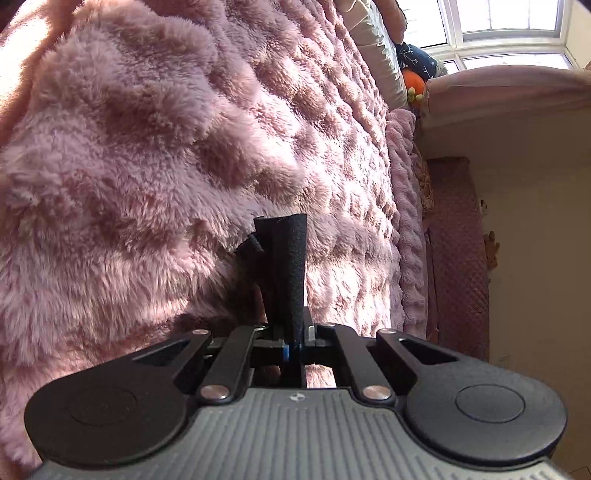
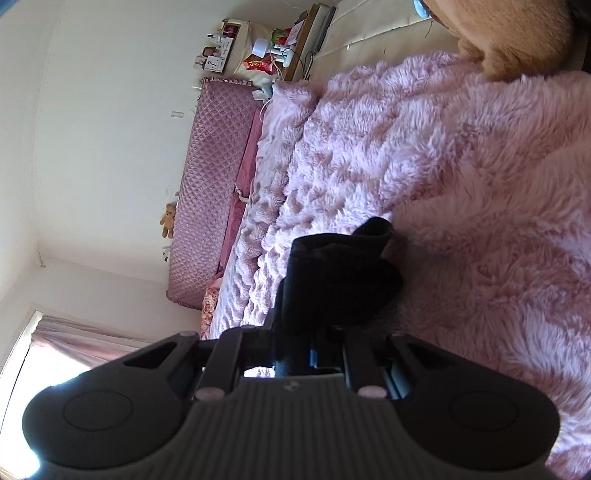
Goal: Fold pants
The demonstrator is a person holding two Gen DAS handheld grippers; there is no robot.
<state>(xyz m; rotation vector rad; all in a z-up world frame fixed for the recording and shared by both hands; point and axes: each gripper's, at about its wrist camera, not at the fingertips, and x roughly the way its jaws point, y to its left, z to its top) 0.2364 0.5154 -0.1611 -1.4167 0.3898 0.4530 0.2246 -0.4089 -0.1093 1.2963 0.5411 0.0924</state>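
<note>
The pants (image 1: pixel 122 155) are pink and fluffy. In the left wrist view they fill the left half, lying on a pink textured bedspread (image 1: pixel 343 147). My left gripper (image 1: pixel 280 225) is shut, its black fingers pressed together with pink fleece at their left side. In the right wrist view the pants (image 2: pixel 498 221) fill the right side. My right gripper (image 2: pixel 347 236) is shut at the edge of the fleece, with a fold bunched around its black fingers (image 2: pixel 306 280). Both views are rolled sideways.
The bed has a quilted pink headboard (image 2: pixel 214 177). A shelf of small items (image 2: pixel 266 48) stands on the wall by it. A window (image 1: pixel 506 33) and an orange toy (image 1: pixel 413 85) are beyond the bed. A tan plush (image 2: pixel 517 33) lies near the pants.
</note>
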